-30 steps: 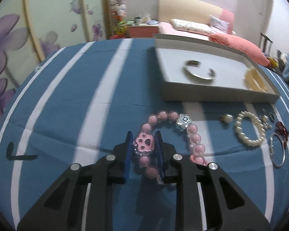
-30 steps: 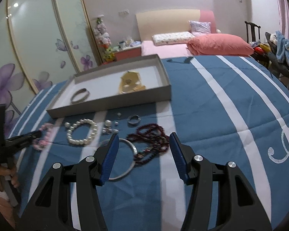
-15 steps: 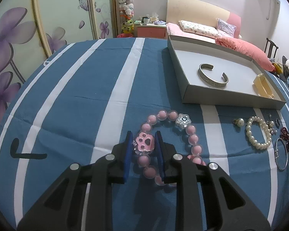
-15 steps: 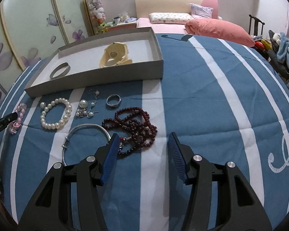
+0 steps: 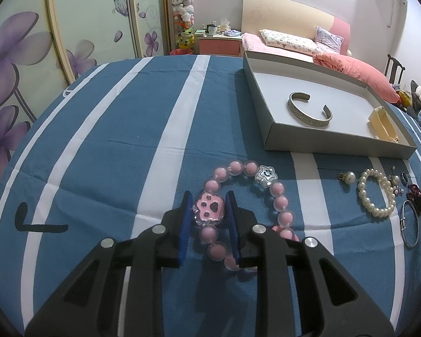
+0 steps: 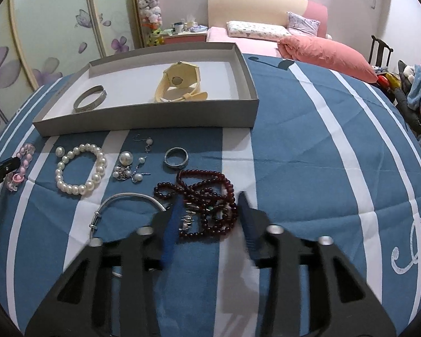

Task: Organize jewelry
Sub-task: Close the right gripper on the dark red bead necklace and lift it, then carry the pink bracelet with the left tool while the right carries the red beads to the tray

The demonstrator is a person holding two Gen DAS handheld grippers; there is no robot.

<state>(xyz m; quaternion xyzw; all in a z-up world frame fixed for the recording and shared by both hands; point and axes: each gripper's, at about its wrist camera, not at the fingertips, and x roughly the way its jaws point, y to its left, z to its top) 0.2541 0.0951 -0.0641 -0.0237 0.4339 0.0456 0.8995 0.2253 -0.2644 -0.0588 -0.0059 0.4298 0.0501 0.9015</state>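
L fingers [image 5: 208, 210] pinching pink bracelet [image 5: 249, 193]; R fingers [image 6: 209, 207] closing round dark-red beads [image 6: 207, 205], not yet pressing.

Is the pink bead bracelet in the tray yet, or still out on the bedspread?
Out. The pink bead bracelet lies on the bedspread before the tray, its paw charm clamped in the left gripper.

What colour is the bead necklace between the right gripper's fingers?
Dark red necklace, clearest in the right wrist view.

One grey tray [image 6: 143, 119], four bracelets outside it [image 6: 81, 168], two items inside [image 6: 179, 84], perhaps three pearl earrings [image 6: 125, 157].
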